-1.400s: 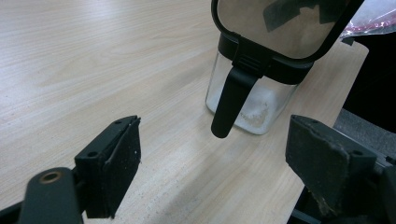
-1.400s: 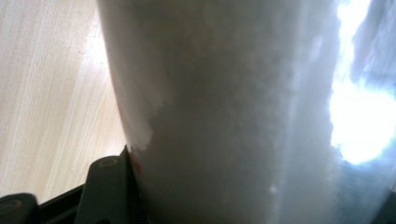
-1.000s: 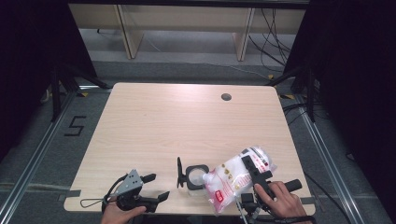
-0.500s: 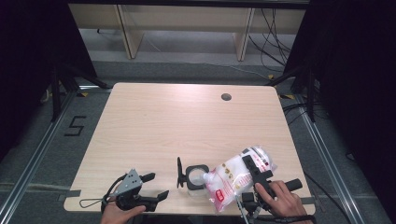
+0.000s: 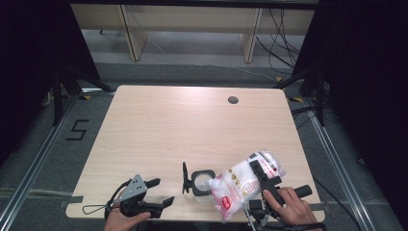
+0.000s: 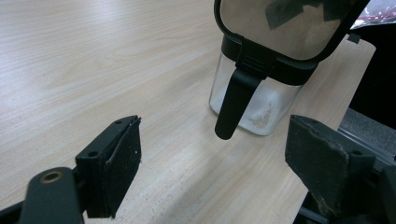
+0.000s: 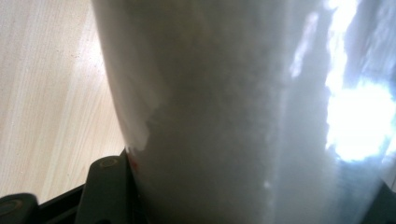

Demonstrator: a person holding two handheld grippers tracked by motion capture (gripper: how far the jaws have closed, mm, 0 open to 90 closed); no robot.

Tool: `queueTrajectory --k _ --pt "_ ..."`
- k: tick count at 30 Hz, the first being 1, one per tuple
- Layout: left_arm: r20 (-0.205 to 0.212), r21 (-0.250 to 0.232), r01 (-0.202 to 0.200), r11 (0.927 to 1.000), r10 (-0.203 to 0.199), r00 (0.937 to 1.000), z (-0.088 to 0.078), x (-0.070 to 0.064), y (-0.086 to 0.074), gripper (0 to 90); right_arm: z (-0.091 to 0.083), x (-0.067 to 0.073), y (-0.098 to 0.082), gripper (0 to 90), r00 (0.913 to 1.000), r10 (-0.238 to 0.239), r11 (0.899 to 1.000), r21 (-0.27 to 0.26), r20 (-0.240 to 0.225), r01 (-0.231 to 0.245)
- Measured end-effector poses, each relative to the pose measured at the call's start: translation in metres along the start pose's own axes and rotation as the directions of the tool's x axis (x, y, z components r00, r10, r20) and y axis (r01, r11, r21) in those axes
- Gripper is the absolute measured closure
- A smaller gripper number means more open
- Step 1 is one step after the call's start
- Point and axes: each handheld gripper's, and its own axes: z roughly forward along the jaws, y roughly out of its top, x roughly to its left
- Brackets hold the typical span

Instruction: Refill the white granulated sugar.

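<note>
A clear plastic bag of white powder (image 5: pixel 240 185) with red print hangs tilted at the table's front right, and my right gripper (image 5: pixel 257 169) is shut on it. In the right gripper view the bag (image 7: pixel 243 107) bulges between the jaws. Its lower end reaches the open mouth of a small clear jar (image 5: pixel 201 186), whose black-rimmed lid (image 5: pixel 184 177) is swung up to the left. The jar (image 6: pixel 254 105) has a little white powder at its bottom, and its lid (image 6: pixel 285 23) stands above it. My left gripper (image 5: pixel 161 191) rests open left of the jar, nothing between its pads (image 6: pixel 119 161).
The light wooden table (image 5: pixel 192 130) has a round cable hole (image 5: pixel 233 100) at the back right. Its front edge runs just under both hands. Dark frame legs and cables stand around it on the grey floor.
</note>
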Motion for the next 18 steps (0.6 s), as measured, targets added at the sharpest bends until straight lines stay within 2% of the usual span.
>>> queueTrajectory --k 1,2,3,5,7,8,10,11,15,16,17,18 --pt "0.004 0.003 -0.005 1.0000 0.005 1.0000 -0.0003 0.0003 0.0000 17.9 -0.0017 0.0023 -0.0001 41.3 0.9993 0.037 0.999 0.013 0.003 -0.037" --pt "-0.012 0.011 -0.007 0.9999 0.007 0.9999 -0.0019 -0.0002 0.0004 18.0 -0.0003 -0.0010 0.0000 41.3 0.9999 -0.001 1.000 -0.005 0.014 0.001" --pt "-0.004 -0.002 0.000 1.0000 0.000 1.0000 -0.0016 0.0003 0.0000 17.9 0.0000 -0.0010 0.0000 41.3 0.9999 -0.001 1.000 -0.005 0.012 0.001" --pt "0.001 -0.012 -0.015 0.9998 0.015 0.9999 -0.0015 0.0014 0.0004 17.9 -0.0001 -0.0001 0.0002 41.3 0.9999 0.010 1.000 0.000 0.003 -0.010" --pt "-0.003 -0.011 -0.002 0.9999 0.002 1.0000 -0.0018 0.0007 0.0003 17.9 -0.0004 -0.0010 0.0007 41.3 0.9999 -0.004 1.000 -0.003 0.010 0.004" --pt "-0.011 -0.006 0.008 1.0000 -0.008 0.9999 -0.0023 -0.0005 0.0002 17.9 -0.0005 0.0004 0.0006 41.3 0.9999 0.015 1.000 0.000 0.003 -0.015" --pt "-0.014 0.004 -0.005 1.0000 0.005 0.9999 -0.0031 0.0001 0.0003 17.9 -0.0006 0.0001 0.0010 41.3 0.9999 0.013 1.000 -0.001 0.005 -0.013" --pt "-0.008 -0.002 -0.002 1.0000 0.002 1.0000 -0.0026 0.0002 0.0002 17.9 -0.0008 -0.0013 0.0013 41.3 0.9999 -0.003 1.000 -0.004 0.010 0.003" --pt "-0.015 -0.006 0.003 1.0000 -0.003 0.9999 -0.0025 0.0000 0.0003 18.0 -0.0011 -0.0023 0.0018 41.3 1.0000 0.003 1.000 0.003 0.001 -0.003" --pt "-0.010 0.000 -0.001 1.0000 0.001 1.0000 -0.0024 0.0014 0.0000 18.0 0.0002 -0.0017 0.0010 41.3 0.9999 0.001 1.000 -0.001 0.014 -0.001" --pt "-0.010 0.000 -0.001 1.0000 0.001 1.0000 -0.0024 0.0014 0.0000 17.9 0.0014 -0.0034 0.0011 41.3 0.9997 -0.017 1.000 -0.010 0.015 0.017" --pt "-0.010 0.001 -0.002 1.0000 0.002 0.9999 -0.0021 0.0013 -0.0001 17.9 0.0015 -0.0023 0.0009 41.4 1.0000 -0.005 1.000 0.000 0.002 0.005"
